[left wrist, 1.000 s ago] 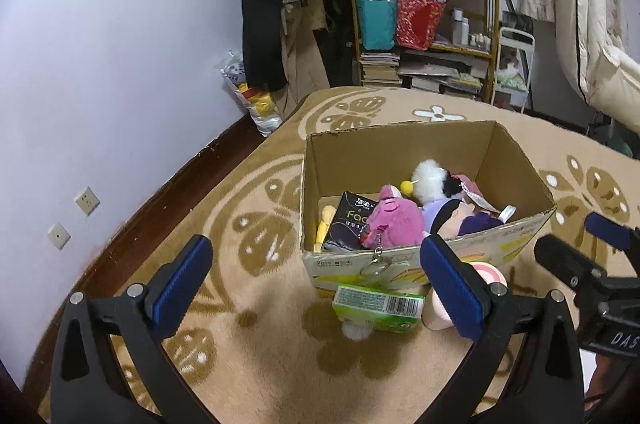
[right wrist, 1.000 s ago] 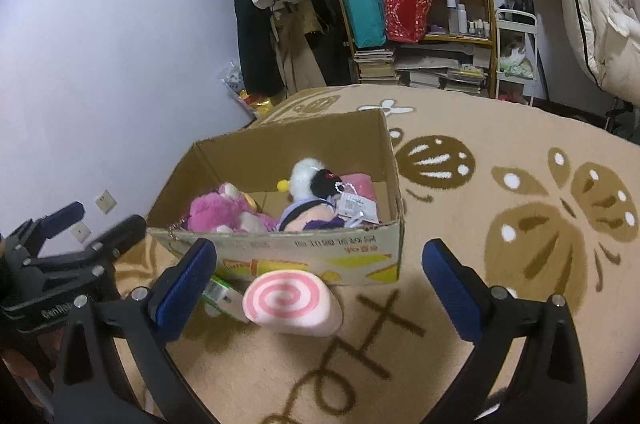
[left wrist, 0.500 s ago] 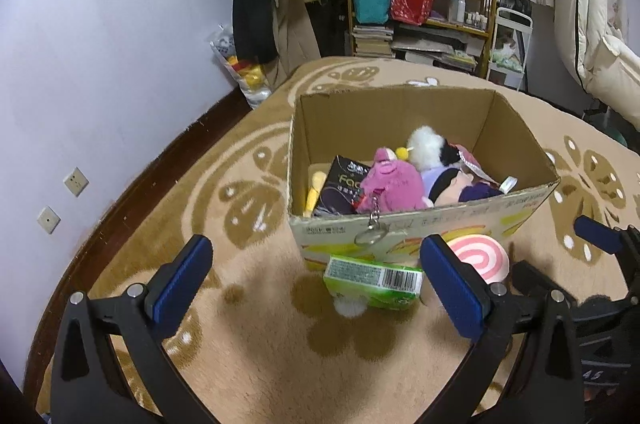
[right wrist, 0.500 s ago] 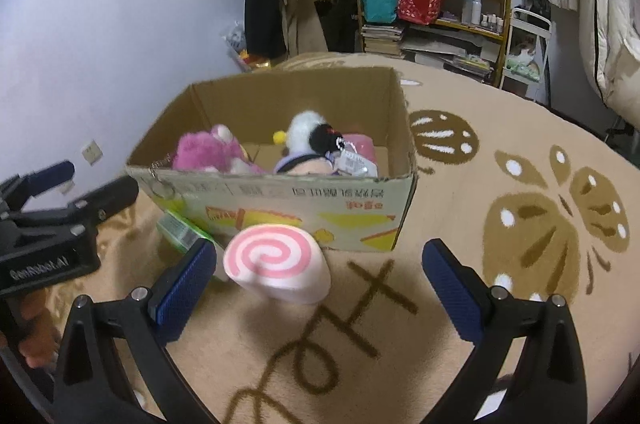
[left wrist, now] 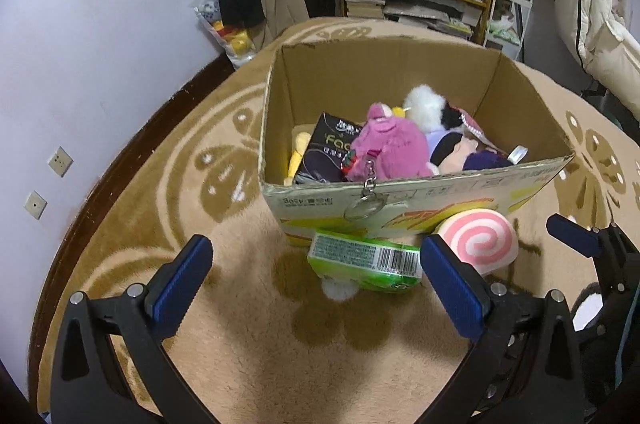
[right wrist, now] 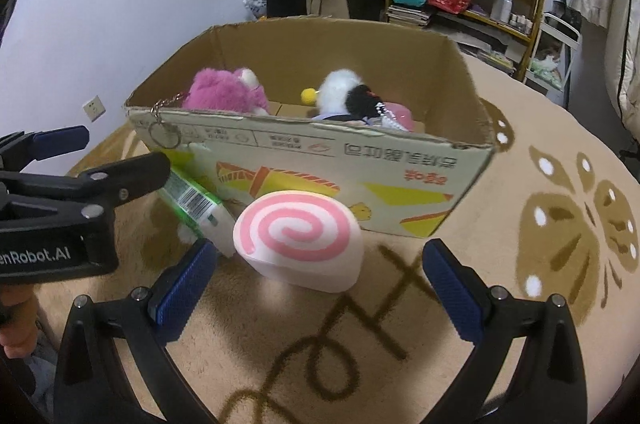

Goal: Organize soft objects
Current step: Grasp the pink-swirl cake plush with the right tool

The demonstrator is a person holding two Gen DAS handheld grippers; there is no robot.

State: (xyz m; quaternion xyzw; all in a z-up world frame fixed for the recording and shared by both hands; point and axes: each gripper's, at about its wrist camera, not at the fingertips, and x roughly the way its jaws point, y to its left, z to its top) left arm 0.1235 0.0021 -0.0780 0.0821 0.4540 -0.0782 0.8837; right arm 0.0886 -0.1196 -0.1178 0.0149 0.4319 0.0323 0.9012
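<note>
Both grippers, left (left wrist: 316, 272) and right (right wrist: 316, 272), spread wide and empty, aimed low at green pack (left wrist: 364, 260) and swirl cushion (right wrist: 298, 240) lying against box (right wrist: 320, 160), likely for pickup.

Lilac wall (left wrist: 100, 36), patterned tan carpet (left wrist: 248, 336)

Both tools same build: left tool (left wrist: 316, 284) & right tool (right wrist: 316, 280) = matte black plastic arms, ribbed blue pads, silver screws. White "enRobot.AI" print on left tool body, left edge of right-wrist view.
</note>
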